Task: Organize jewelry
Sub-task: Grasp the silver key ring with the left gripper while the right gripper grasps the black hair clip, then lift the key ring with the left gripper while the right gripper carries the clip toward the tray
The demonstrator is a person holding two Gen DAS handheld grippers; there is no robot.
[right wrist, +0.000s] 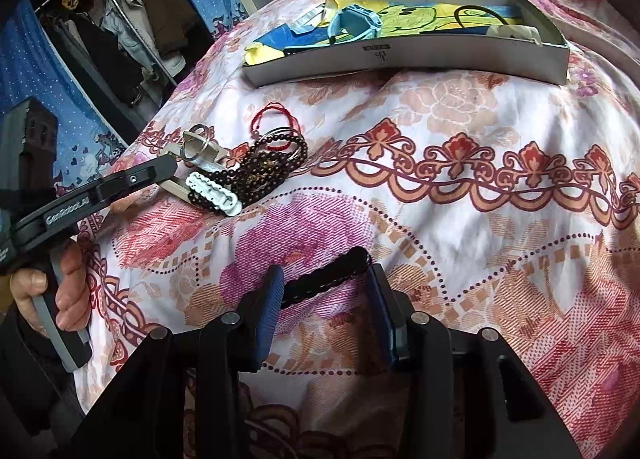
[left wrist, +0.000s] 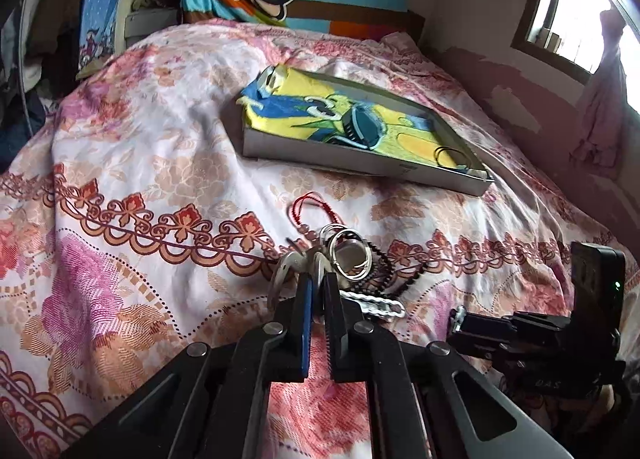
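On the bed, the left hand-held gripper (left wrist: 316, 287) is being held clenched at the near edge of the jewelry pile (left wrist: 344, 263); its jaws are seen nearly together, with a thin pale metal clip (left wrist: 286, 265) apparently being pinched between them, though the exact contact is being hidden by the fingers. The rest of the pile, with silver rings, dark beads, a white chain piece (left wrist: 378, 305) and a red cord (left wrist: 316, 209), is lying just beyond the tips, toward twelve and one o'clock. The grey tray (left wrist: 360, 165), already holding a blue watch and some bands, is sitting farther off at one o'clock, well apart from the pile.

Toward the right, the right hand-held gripper (right wrist: 326, 291) is being closed on a black beaded bracelet (right wrist: 328, 277), whose long axis is running across the jaws from pad to pad, rising slightly toward two o'clock. From this gripper the tray (right wrist: 400, 59) is lying at twelve o'clock, its long side set crosswise. Neither gripper is judged clearly nearer to the tray, so both pieces are likely being carried forward.
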